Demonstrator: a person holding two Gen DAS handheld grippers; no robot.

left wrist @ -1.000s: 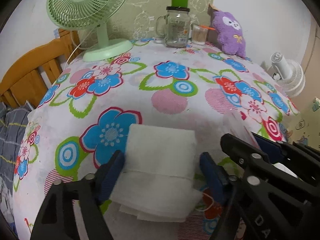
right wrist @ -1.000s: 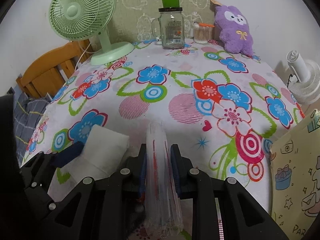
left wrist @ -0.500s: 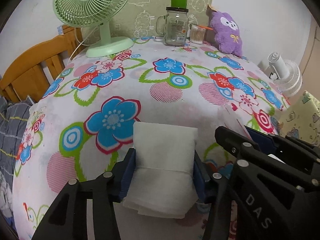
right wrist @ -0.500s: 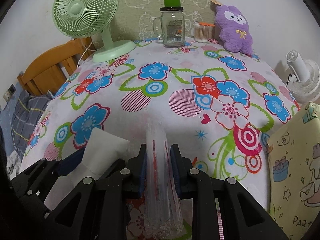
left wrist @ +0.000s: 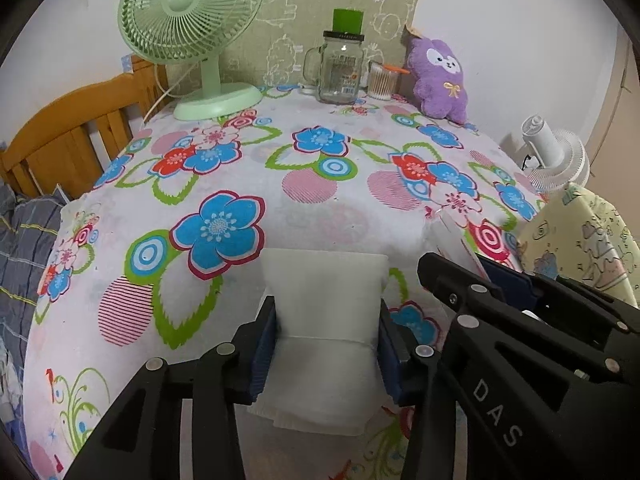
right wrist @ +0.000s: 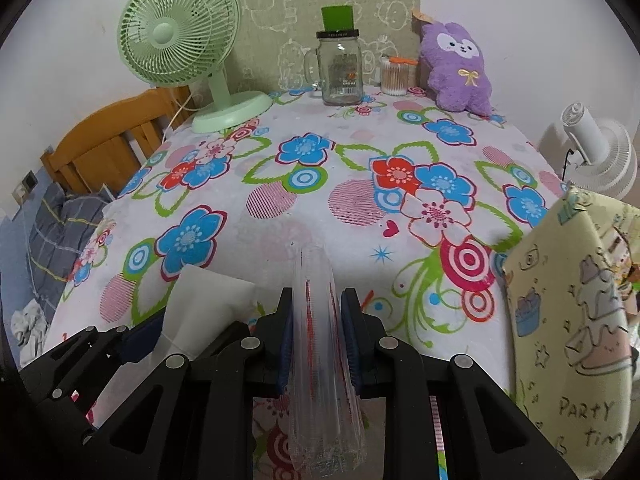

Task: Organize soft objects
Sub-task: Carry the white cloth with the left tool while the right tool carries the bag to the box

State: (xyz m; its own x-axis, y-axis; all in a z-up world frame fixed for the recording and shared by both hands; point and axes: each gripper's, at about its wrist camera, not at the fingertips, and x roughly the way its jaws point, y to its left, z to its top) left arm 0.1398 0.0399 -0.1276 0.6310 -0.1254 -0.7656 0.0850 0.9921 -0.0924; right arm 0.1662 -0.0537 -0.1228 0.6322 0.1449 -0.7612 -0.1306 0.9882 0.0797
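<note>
My left gripper (left wrist: 326, 320) is shut on a folded stack of white tissues (left wrist: 324, 316) and holds it above the flowered tablecloth (left wrist: 280, 168). The stack also shows at the lower left of the right wrist view (right wrist: 204, 304). My right gripper (right wrist: 318, 312) is shut on a clear plastic bag with red print (right wrist: 320, 360), pinched flat between the pads. The right gripper appears in the left wrist view (left wrist: 520, 340) just right of the tissues, with the bag's tip (left wrist: 452, 232) sticking out ahead of it.
At the table's far edge stand a green desk fan (right wrist: 180, 52), a glass jar with a green lid (right wrist: 340, 68), a cotton swab cup (right wrist: 394, 76) and a purple plush (right wrist: 460, 68). A yellow paper gift bag (right wrist: 576, 320) stands at the right. A white fan (right wrist: 600, 152) and a wooden chair (right wrist: 108, 140) flank the table.
My left gripper closed on the tissue stack from open a second ago. Both grippers pulled back and rose, so more of the table and the yellow gift bag came into view.
</note>
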